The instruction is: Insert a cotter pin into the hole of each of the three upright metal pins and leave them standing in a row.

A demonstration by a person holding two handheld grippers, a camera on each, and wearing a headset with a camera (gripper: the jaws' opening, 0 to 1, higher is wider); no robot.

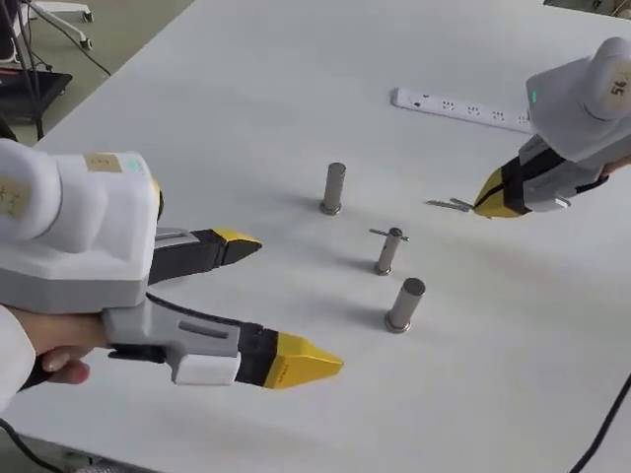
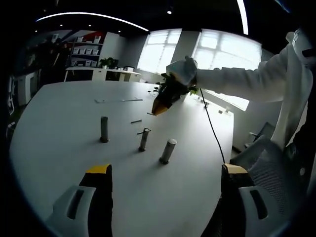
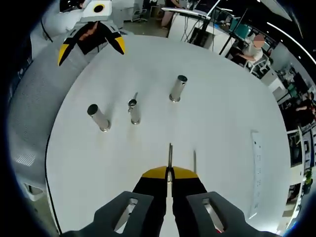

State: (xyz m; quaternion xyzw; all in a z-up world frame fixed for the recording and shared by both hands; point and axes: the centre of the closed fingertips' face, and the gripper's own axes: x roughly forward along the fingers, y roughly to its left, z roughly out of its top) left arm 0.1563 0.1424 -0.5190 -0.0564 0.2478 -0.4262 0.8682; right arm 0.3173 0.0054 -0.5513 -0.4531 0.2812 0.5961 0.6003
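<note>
Closest to me, I'm holding the left gripper (image 1: 293,304) (image 2: 166,170) low over the near left of the white table (image 1: 246,89), jaws spread wide with nothing between them. It's sitting well apart from the three upright pins, which are standing in a slanted row mid-table. The far metal pin (image 1: 333,187) (image 2: 104,129) (image 3: 177,89) and the near metal pin (image 1: 404,304) (image 2: 168,151) (image 3: 98,117) are both looking bare on top. The middle metal pin (image 1: 389,251) (image 2: 143,139) (image 3: 133,111) is carrying an inserted cotter pin (image 1: 389,235) crosswise through its top. Over on the right I'm keeping the right gripper (image 1: 483,207) (image 2: 157,111) (image 3: 170,170) clamped on a held cotter pin (image 3: 170,155), which is poking straight out from the yellow tips toward the row. A loose cotter pin (image 3: 194,160) (image 2: 136,121) is lying flat on the table just beside it. A white power strip (image 1: 458,106) is lying at the far right.
</note>
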